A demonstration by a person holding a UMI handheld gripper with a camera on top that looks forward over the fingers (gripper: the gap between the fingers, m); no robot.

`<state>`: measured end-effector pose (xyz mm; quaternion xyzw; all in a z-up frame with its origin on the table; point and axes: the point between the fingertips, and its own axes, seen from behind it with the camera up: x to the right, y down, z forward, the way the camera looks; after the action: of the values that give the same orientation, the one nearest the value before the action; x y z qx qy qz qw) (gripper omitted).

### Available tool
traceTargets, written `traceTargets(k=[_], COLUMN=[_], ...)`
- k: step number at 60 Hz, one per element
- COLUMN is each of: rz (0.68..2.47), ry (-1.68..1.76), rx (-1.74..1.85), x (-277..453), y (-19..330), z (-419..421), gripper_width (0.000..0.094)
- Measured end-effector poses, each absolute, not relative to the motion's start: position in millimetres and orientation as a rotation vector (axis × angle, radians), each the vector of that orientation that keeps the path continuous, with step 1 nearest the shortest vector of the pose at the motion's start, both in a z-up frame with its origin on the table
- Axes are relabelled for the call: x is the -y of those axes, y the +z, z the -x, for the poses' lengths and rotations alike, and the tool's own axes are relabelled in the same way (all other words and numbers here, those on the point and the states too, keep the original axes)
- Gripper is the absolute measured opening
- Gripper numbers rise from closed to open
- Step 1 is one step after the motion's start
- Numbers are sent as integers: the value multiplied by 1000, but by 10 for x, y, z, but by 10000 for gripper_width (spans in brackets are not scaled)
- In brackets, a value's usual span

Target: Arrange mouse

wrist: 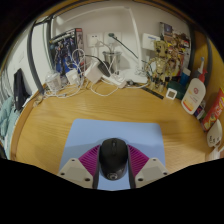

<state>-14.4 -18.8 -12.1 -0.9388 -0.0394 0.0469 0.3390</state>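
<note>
Wooden desk (60,125), one blue mat (95,133); one mouse (113,157) between jaws.

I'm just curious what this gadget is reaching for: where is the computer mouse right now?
In the gripper view, the black mouse sits between the gripper's two pink-padded fingers, on the near edge of the light blue mat on the wooden desk.

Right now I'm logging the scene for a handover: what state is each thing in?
mouse: upright, between the fingers, on the mat's near edge
gripper: fingers either side of the mouse; contact cannot be told
blue mouse mat: flat on the wooden desk
cables: tangled at the desk's back
</note>
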Motion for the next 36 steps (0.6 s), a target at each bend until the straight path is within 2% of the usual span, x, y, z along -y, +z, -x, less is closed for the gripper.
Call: traceTargets(k=[4, 6, 10, 19, 36], rz=[2461, 2476, 2489, 2451, 2342], ry=[134, 140, 129, 98, 84], rx=[97, 76, 29, -13, -18], x=[197, 205, 222, 251, 525], y=[-123, -115, -39, 443, 1836], z=[153, 143, 97, 57, 210], gripper_width=[482, 625, 762, 790, 790])
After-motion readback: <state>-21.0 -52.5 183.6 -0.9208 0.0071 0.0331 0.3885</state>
